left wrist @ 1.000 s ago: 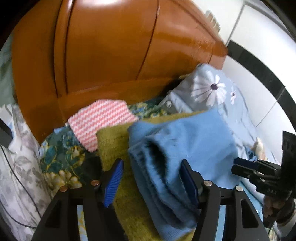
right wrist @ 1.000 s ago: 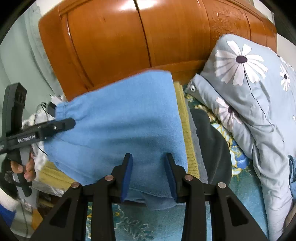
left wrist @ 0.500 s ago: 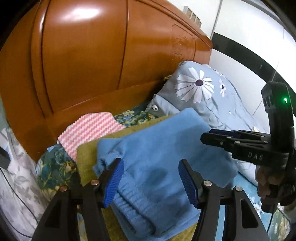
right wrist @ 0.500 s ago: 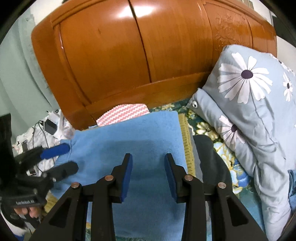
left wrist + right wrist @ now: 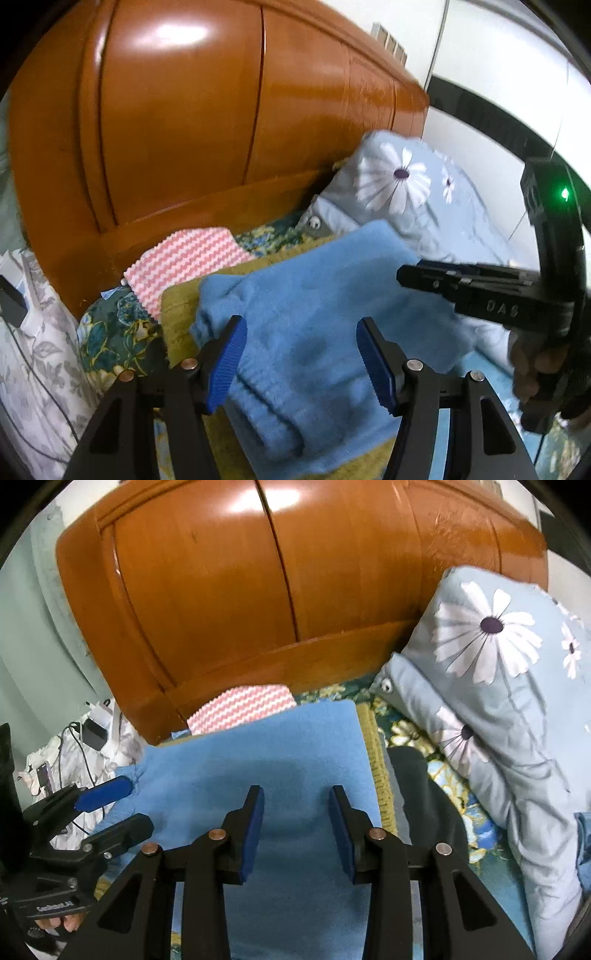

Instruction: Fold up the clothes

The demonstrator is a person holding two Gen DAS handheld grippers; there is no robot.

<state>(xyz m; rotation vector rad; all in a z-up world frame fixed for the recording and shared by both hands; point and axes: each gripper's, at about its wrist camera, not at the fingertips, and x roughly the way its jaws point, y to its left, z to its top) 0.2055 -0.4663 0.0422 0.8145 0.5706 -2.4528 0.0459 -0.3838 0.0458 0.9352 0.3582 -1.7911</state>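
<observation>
Currently both grippers hover over the folded blue sweater (image 5: 325,317), neither touching it. Left gripper (image 5: 301,360): jaws spread wide, blue pads apart, nothing between them but the sweater's ribbed edge seen below. Seen from the right wrist view, the left gripper (image 5: 110,805) points in from the left at the sweater's left edge, its two fingers parted one above the other. Right gripper (image 5: 297,829): jaws parted too, empty, aimed along the sweater's flat top toward the wooden headboard (image 5: 280,590). From the left wrist view the right gripper (image 5: 410,273) reaches in sideways from the right above the sweater; its fingers overlap there, so the gap is not readable from that angle. The person's right hand (image 5: 535,365) grips the handle below.

Sweater lies folded on a stack: olive-green garment (image 5: 184,306) directly under it, dark garment (image 5: 424,786) lower, at the right side. Pink-and-white zigzag cloth (image 5: 188,262) sits behind the stack, against the headboard. Flowered pillow (image 5: 498,672) leans at the right.
</observation>
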